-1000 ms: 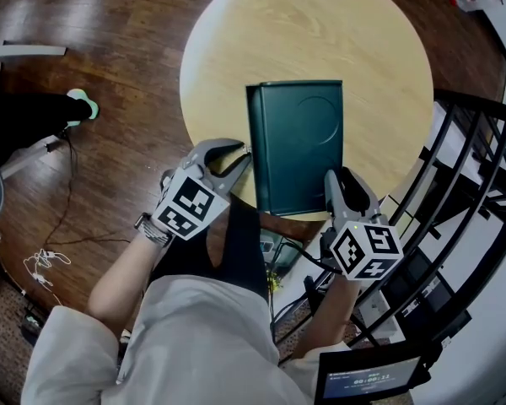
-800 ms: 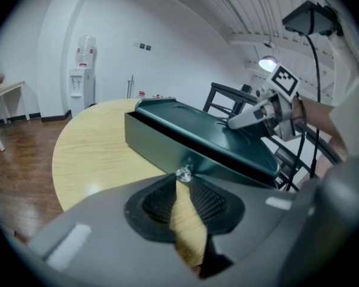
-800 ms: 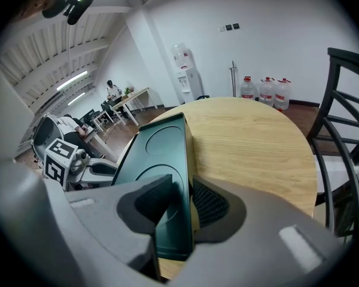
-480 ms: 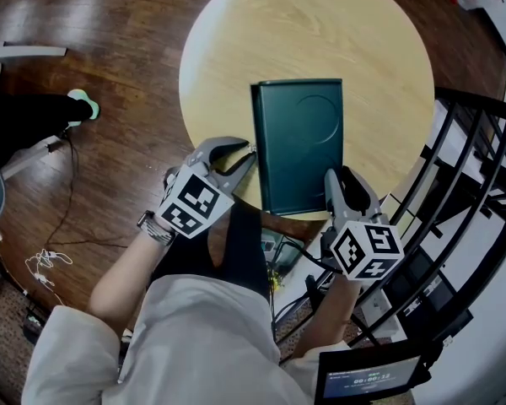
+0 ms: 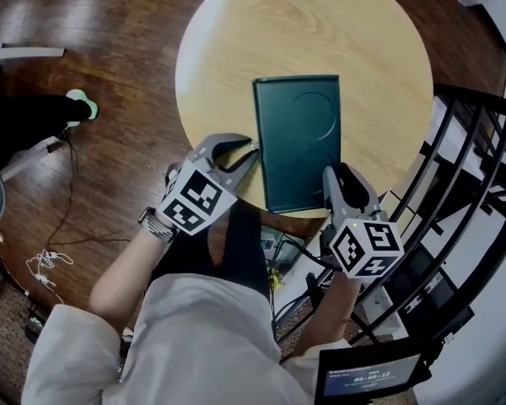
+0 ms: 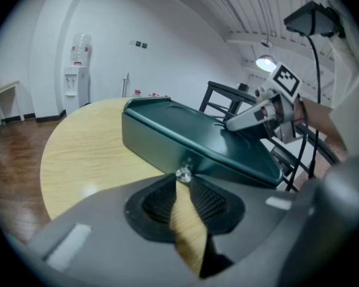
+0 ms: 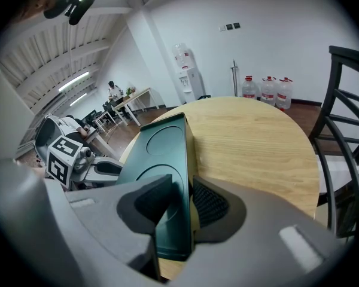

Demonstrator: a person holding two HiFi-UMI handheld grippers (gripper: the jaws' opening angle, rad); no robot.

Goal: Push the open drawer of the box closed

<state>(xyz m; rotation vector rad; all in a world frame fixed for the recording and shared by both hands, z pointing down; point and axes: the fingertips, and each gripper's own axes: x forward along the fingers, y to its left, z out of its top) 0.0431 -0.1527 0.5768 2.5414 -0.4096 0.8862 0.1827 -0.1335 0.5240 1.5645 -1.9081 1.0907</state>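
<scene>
- Far half of the table (image 5: 304,24) is bare; I have free passage there and left of the box (image 5: 297,142).
- Near-right box corner is taken by the right gripper (image 5: 339,175); the left gripper (image 5: 250,150) blocks the knob (image 6: 183,173).
- Black railing (image 5: 481,167) crowds my right.

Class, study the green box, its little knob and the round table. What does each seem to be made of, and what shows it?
The box: probably painted metal, perhaps plastic; smooth dark green satin skin, circle pressed into the top. The knob: cut glass or clear plastic; it glints. The table: pale wood or veneer; fine grain lines, low sheen.
</scene>
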